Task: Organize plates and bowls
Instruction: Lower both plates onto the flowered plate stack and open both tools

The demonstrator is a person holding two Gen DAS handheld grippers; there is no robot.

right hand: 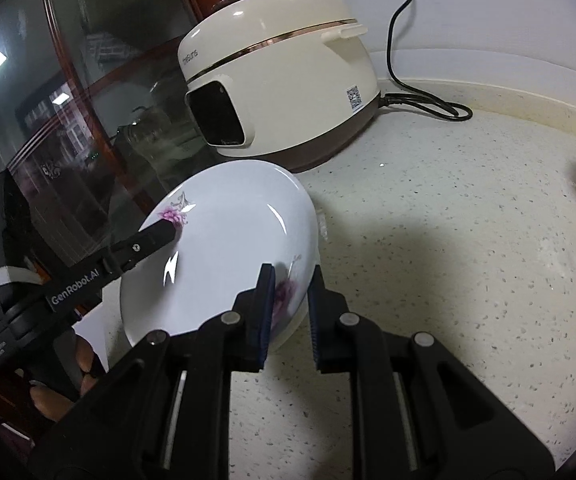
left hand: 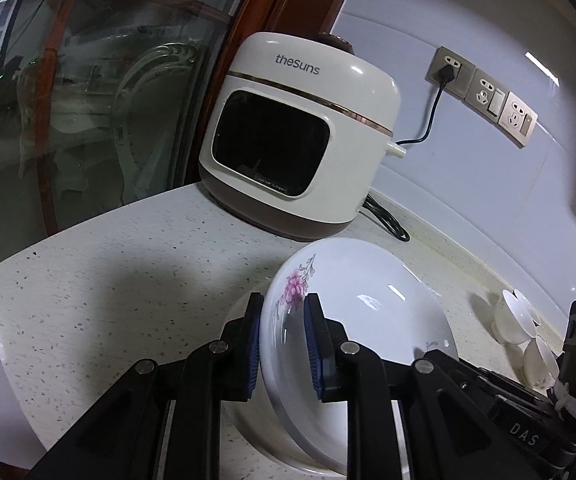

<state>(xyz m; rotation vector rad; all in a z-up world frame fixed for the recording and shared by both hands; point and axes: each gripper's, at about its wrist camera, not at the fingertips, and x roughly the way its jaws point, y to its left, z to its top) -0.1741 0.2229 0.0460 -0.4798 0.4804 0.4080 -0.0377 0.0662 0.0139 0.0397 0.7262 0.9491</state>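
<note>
We held the flowered plate (right hand: 224, 240) tilted above the speckled tabletop (right hand: 447, 240), in front of the cream cooker (right hand: 280, 80), with the left gripper (left hand: 282, 340) and the right gripper (right hand: 289, 312) each clamped on opposite parts of its rim. To set it down well, we judged both hands should lower together and level it, easing off only once it rested flat. Only the left view showed small white bowls (left hand: 519, 328) nearby and what looked like another dish (left hand: 248, 420) beneath.

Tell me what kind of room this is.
Most likely a home kitchen: a cream plugged-in countertop cooker stands on a speckled stone counter, beside a white flowered ceramic plate and small white cups.
</note>
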